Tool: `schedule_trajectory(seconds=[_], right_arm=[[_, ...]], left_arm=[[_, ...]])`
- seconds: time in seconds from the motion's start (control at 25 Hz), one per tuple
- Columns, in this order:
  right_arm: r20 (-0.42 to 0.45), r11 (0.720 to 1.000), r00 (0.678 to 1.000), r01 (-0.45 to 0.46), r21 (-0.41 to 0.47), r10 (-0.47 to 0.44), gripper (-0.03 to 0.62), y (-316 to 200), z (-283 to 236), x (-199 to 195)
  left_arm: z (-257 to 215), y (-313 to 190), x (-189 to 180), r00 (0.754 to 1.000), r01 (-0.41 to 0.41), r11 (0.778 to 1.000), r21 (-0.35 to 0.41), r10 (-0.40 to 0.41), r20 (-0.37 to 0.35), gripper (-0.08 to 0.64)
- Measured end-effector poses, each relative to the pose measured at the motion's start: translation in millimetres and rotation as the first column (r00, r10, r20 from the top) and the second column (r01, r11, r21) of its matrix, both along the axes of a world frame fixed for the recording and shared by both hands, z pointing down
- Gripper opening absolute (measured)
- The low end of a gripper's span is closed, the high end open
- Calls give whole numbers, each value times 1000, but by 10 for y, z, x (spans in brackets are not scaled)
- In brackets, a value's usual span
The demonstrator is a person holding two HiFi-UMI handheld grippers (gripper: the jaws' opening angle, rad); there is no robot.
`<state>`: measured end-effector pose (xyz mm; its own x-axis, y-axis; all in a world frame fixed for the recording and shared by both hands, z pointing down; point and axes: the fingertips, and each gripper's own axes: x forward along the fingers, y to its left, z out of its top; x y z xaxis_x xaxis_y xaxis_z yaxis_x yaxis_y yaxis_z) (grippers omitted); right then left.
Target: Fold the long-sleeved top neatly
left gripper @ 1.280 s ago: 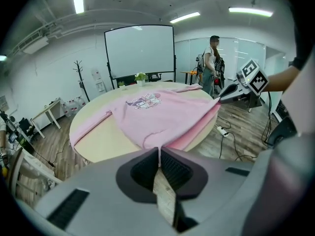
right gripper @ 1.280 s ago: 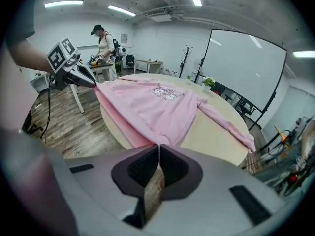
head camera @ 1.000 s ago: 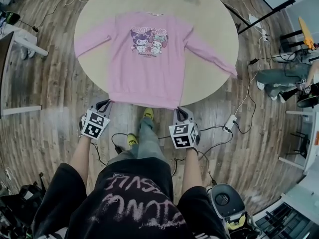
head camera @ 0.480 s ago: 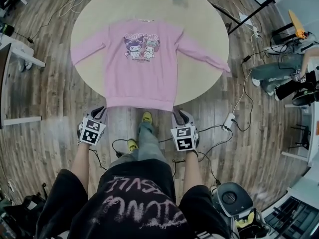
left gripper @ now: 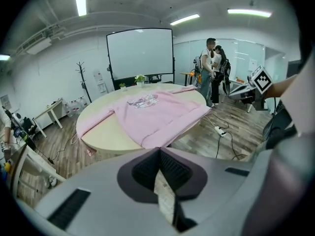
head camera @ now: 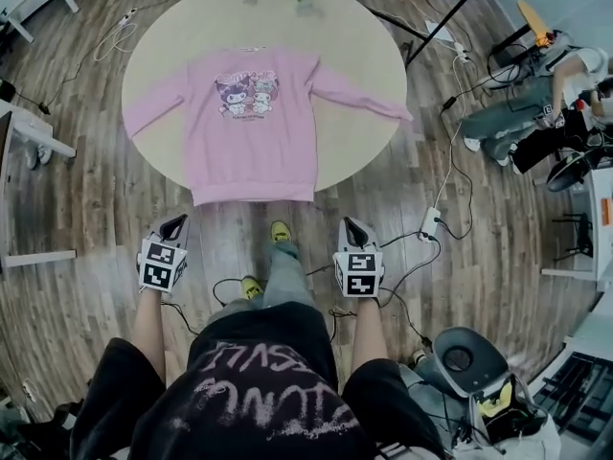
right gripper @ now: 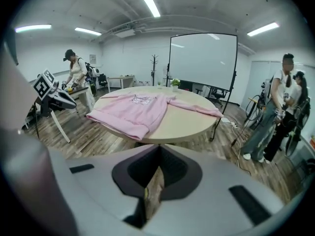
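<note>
Fold not started: top (head camera: 251,127) flat on table (head camera: 369,151); left gripper (head camera: 177,220), right gripper (head camera: 350,223) just closed, empty; next probably open, grab hem (head camera: 251,195)

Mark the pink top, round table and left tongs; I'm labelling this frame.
pink top (head camera: 251,142), head view, chest below the print.
round table (head camera: 354,151), head view, bare surface beside the top.
left tongs (head camera: 176,221), head view, between the fingertips.
</note>
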<state>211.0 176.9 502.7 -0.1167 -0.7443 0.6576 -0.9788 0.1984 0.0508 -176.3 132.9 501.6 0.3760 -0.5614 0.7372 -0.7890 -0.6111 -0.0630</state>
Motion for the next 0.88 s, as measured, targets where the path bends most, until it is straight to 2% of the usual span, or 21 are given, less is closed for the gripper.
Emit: schedule_trajectory(seconds=[0.2, 0.48, 0.68, 0.88], right_arm=[[37, 995, 994, -103, 9, 103, 6, -78, 20, 409], [85, 974, 972, -222, 45, 217, 6, -710, 1, 1290], [128, 968, 963, -244, 55, 235, 6, -1365, 40, 1983], [198, 968, 951, -249, 34, 238, 57, -1906, 207, 2454]], left_arm=[[-138, -208, 264, 999, -37, 999, 29, 37, -16, 14], [-345, -918, 948, 998, -66, 995, 76, 67, -13, 14], [-381, -1464, 1572, 996, -84, 994, 73, 84, 7, 13], [-280, -1725, 2055, 991, -119, 992, 47, 115, 66, 12]])
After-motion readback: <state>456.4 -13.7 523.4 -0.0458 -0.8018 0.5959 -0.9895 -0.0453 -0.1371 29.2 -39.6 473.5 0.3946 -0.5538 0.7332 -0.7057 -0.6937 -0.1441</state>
